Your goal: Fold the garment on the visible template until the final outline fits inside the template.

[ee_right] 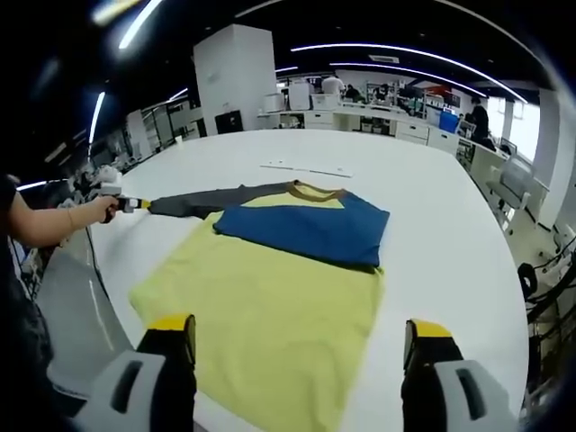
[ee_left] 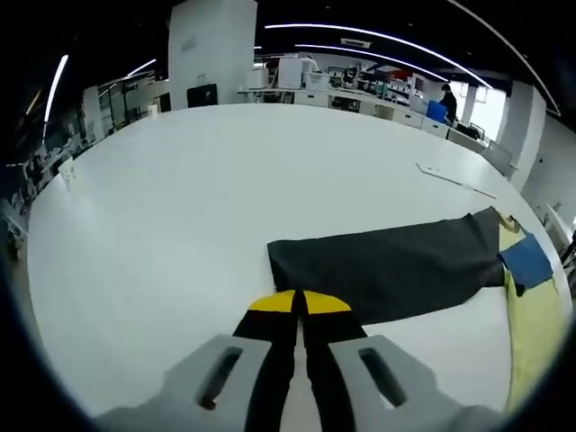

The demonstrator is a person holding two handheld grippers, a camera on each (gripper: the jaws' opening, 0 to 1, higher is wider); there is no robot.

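A yellow shirt (ee_right: 270,306) with a blue part (ee_right: 306,225) lies flat on the white table (ee_right: 432,207). Its dark grey sleeve (ee_left: 387,265) is stretched out sideways. My left gripper (ee_left: 299,303) is shut on the sleeve's end, yellow tips together at the cuff edge. In the right gripper view a hand (ee_right: 94,211) holds that left gripper (ee_right: 126,205) at the tip of the sleeve (ee_right: 198,200). My right gripper (ee_right: 300,337) stands open above the shirt's near hem, nothing between its jaws. The yellow body (ee_left: 531,315) and blue part (ee_left: 526,261) also show at the left gripper view's right edge.
A thin pale strip (ee_right: 306,168) lies on the table beyond the collar, also visible as the strip (ee_left: 450,177). A white column (ee_right: 234,81) and office desks (ee_right: 378,117) stand behind the table. A chair (ee_right: 513,175) sits off the table's right side. The table edge (ee_right: 81,288) runs close on the left.
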